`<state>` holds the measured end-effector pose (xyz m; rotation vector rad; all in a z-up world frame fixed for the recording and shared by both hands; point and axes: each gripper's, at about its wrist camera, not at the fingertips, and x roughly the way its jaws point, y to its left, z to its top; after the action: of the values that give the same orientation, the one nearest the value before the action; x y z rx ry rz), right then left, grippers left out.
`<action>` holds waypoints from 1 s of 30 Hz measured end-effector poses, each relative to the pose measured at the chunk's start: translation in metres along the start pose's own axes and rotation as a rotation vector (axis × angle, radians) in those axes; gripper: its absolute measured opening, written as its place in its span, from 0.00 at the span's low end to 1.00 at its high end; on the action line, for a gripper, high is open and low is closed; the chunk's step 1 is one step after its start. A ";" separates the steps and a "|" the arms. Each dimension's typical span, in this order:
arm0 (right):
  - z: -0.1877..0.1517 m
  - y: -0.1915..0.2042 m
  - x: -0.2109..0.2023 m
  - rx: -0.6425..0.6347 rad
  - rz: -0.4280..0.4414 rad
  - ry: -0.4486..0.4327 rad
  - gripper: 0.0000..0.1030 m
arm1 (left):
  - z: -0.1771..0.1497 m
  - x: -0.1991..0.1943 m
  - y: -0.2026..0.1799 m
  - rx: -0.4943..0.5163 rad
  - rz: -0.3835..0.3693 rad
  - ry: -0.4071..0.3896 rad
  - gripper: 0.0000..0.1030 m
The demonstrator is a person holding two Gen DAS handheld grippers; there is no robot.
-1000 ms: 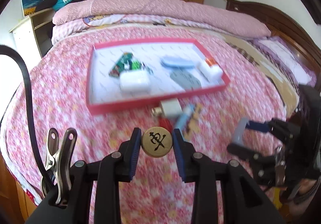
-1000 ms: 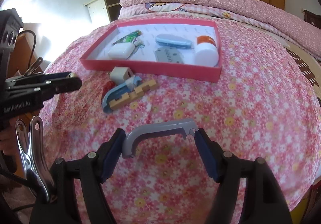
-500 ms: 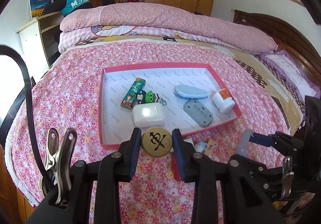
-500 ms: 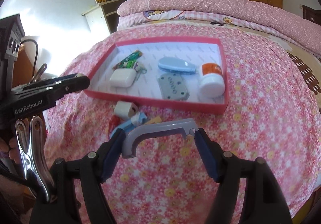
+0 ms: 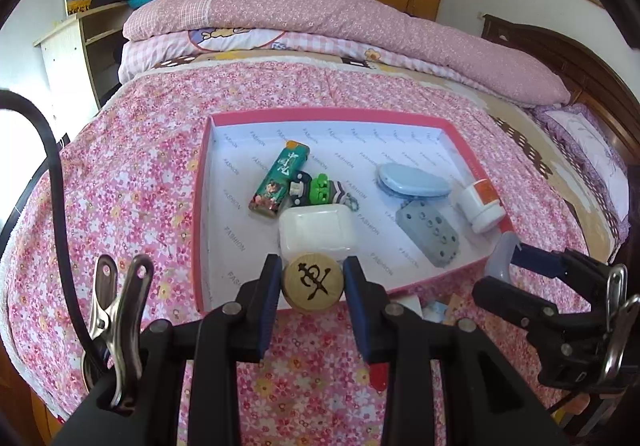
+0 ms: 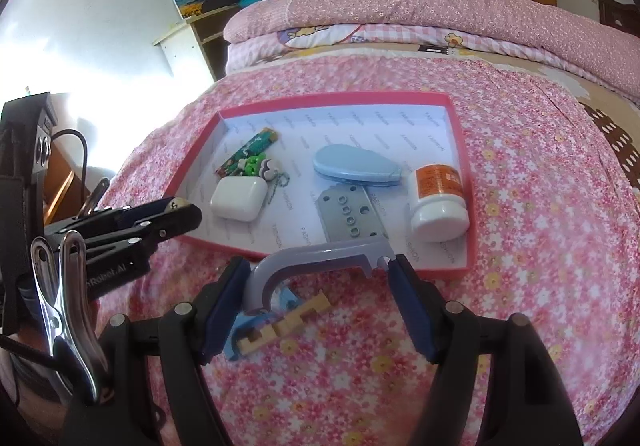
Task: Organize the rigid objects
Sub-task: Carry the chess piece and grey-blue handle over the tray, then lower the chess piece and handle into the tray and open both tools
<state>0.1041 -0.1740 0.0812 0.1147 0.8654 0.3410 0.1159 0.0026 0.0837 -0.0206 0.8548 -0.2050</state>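
Pink-rimmed tray, white lining; pink floral bedspread; tan disc, black glyph; grey-blue hook.

There is one pink tray. Six things lie inside it: one lighter, one keychain, one white case, one blue case, one grey plate, one bottle.

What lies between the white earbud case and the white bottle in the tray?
In the right wrist view, the grey perforated plate lies between the earbud case and the bottle.
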 end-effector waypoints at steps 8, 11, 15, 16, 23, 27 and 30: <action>0.008 0.002 0.020 0.016 0.028 0.014 0.71 | 0.003 0.014 0.001 -0.001 -0.003 0.005 0.32; 0.011 0.000 0.028 0.030 0.041 0.032 0.71 | 0.004 0.023 0.004 -0.013 -0.005 0.020 0.32; 0.015 0.000 0.034 0.031 0.037 0.032 0.71 | 0.003 0.031 0.008 -0.020 0.001 0.033 0.32; 0.017 0.000 0.036 0.032 0.034 0.030 0.71 | 0.003 0.033 0.009 -0.022 0.003 0.034 0.32; 0.026 -0.005 0.052 0.025 0.002 0.037 0.71 | 0.008 0.038 0.012 -0.029 -0.010 0.027 0.32; 0.031 -0.013 0.062 0.041 0.010 0.049 0.71 | 0.012 0.041 0.012 -0.027 -0.002 0.022 0.33; 0.033 -0.013 0.066 0.029 0.006 0.046 0.71 | 0.016 0.046 0.012 -0.026 0.005 0.022 0.34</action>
<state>0.1719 -0.1623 0.0516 0.1374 0.9157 0.3379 0.1592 0.0046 0.0590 -0.0406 0.8797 -0.1898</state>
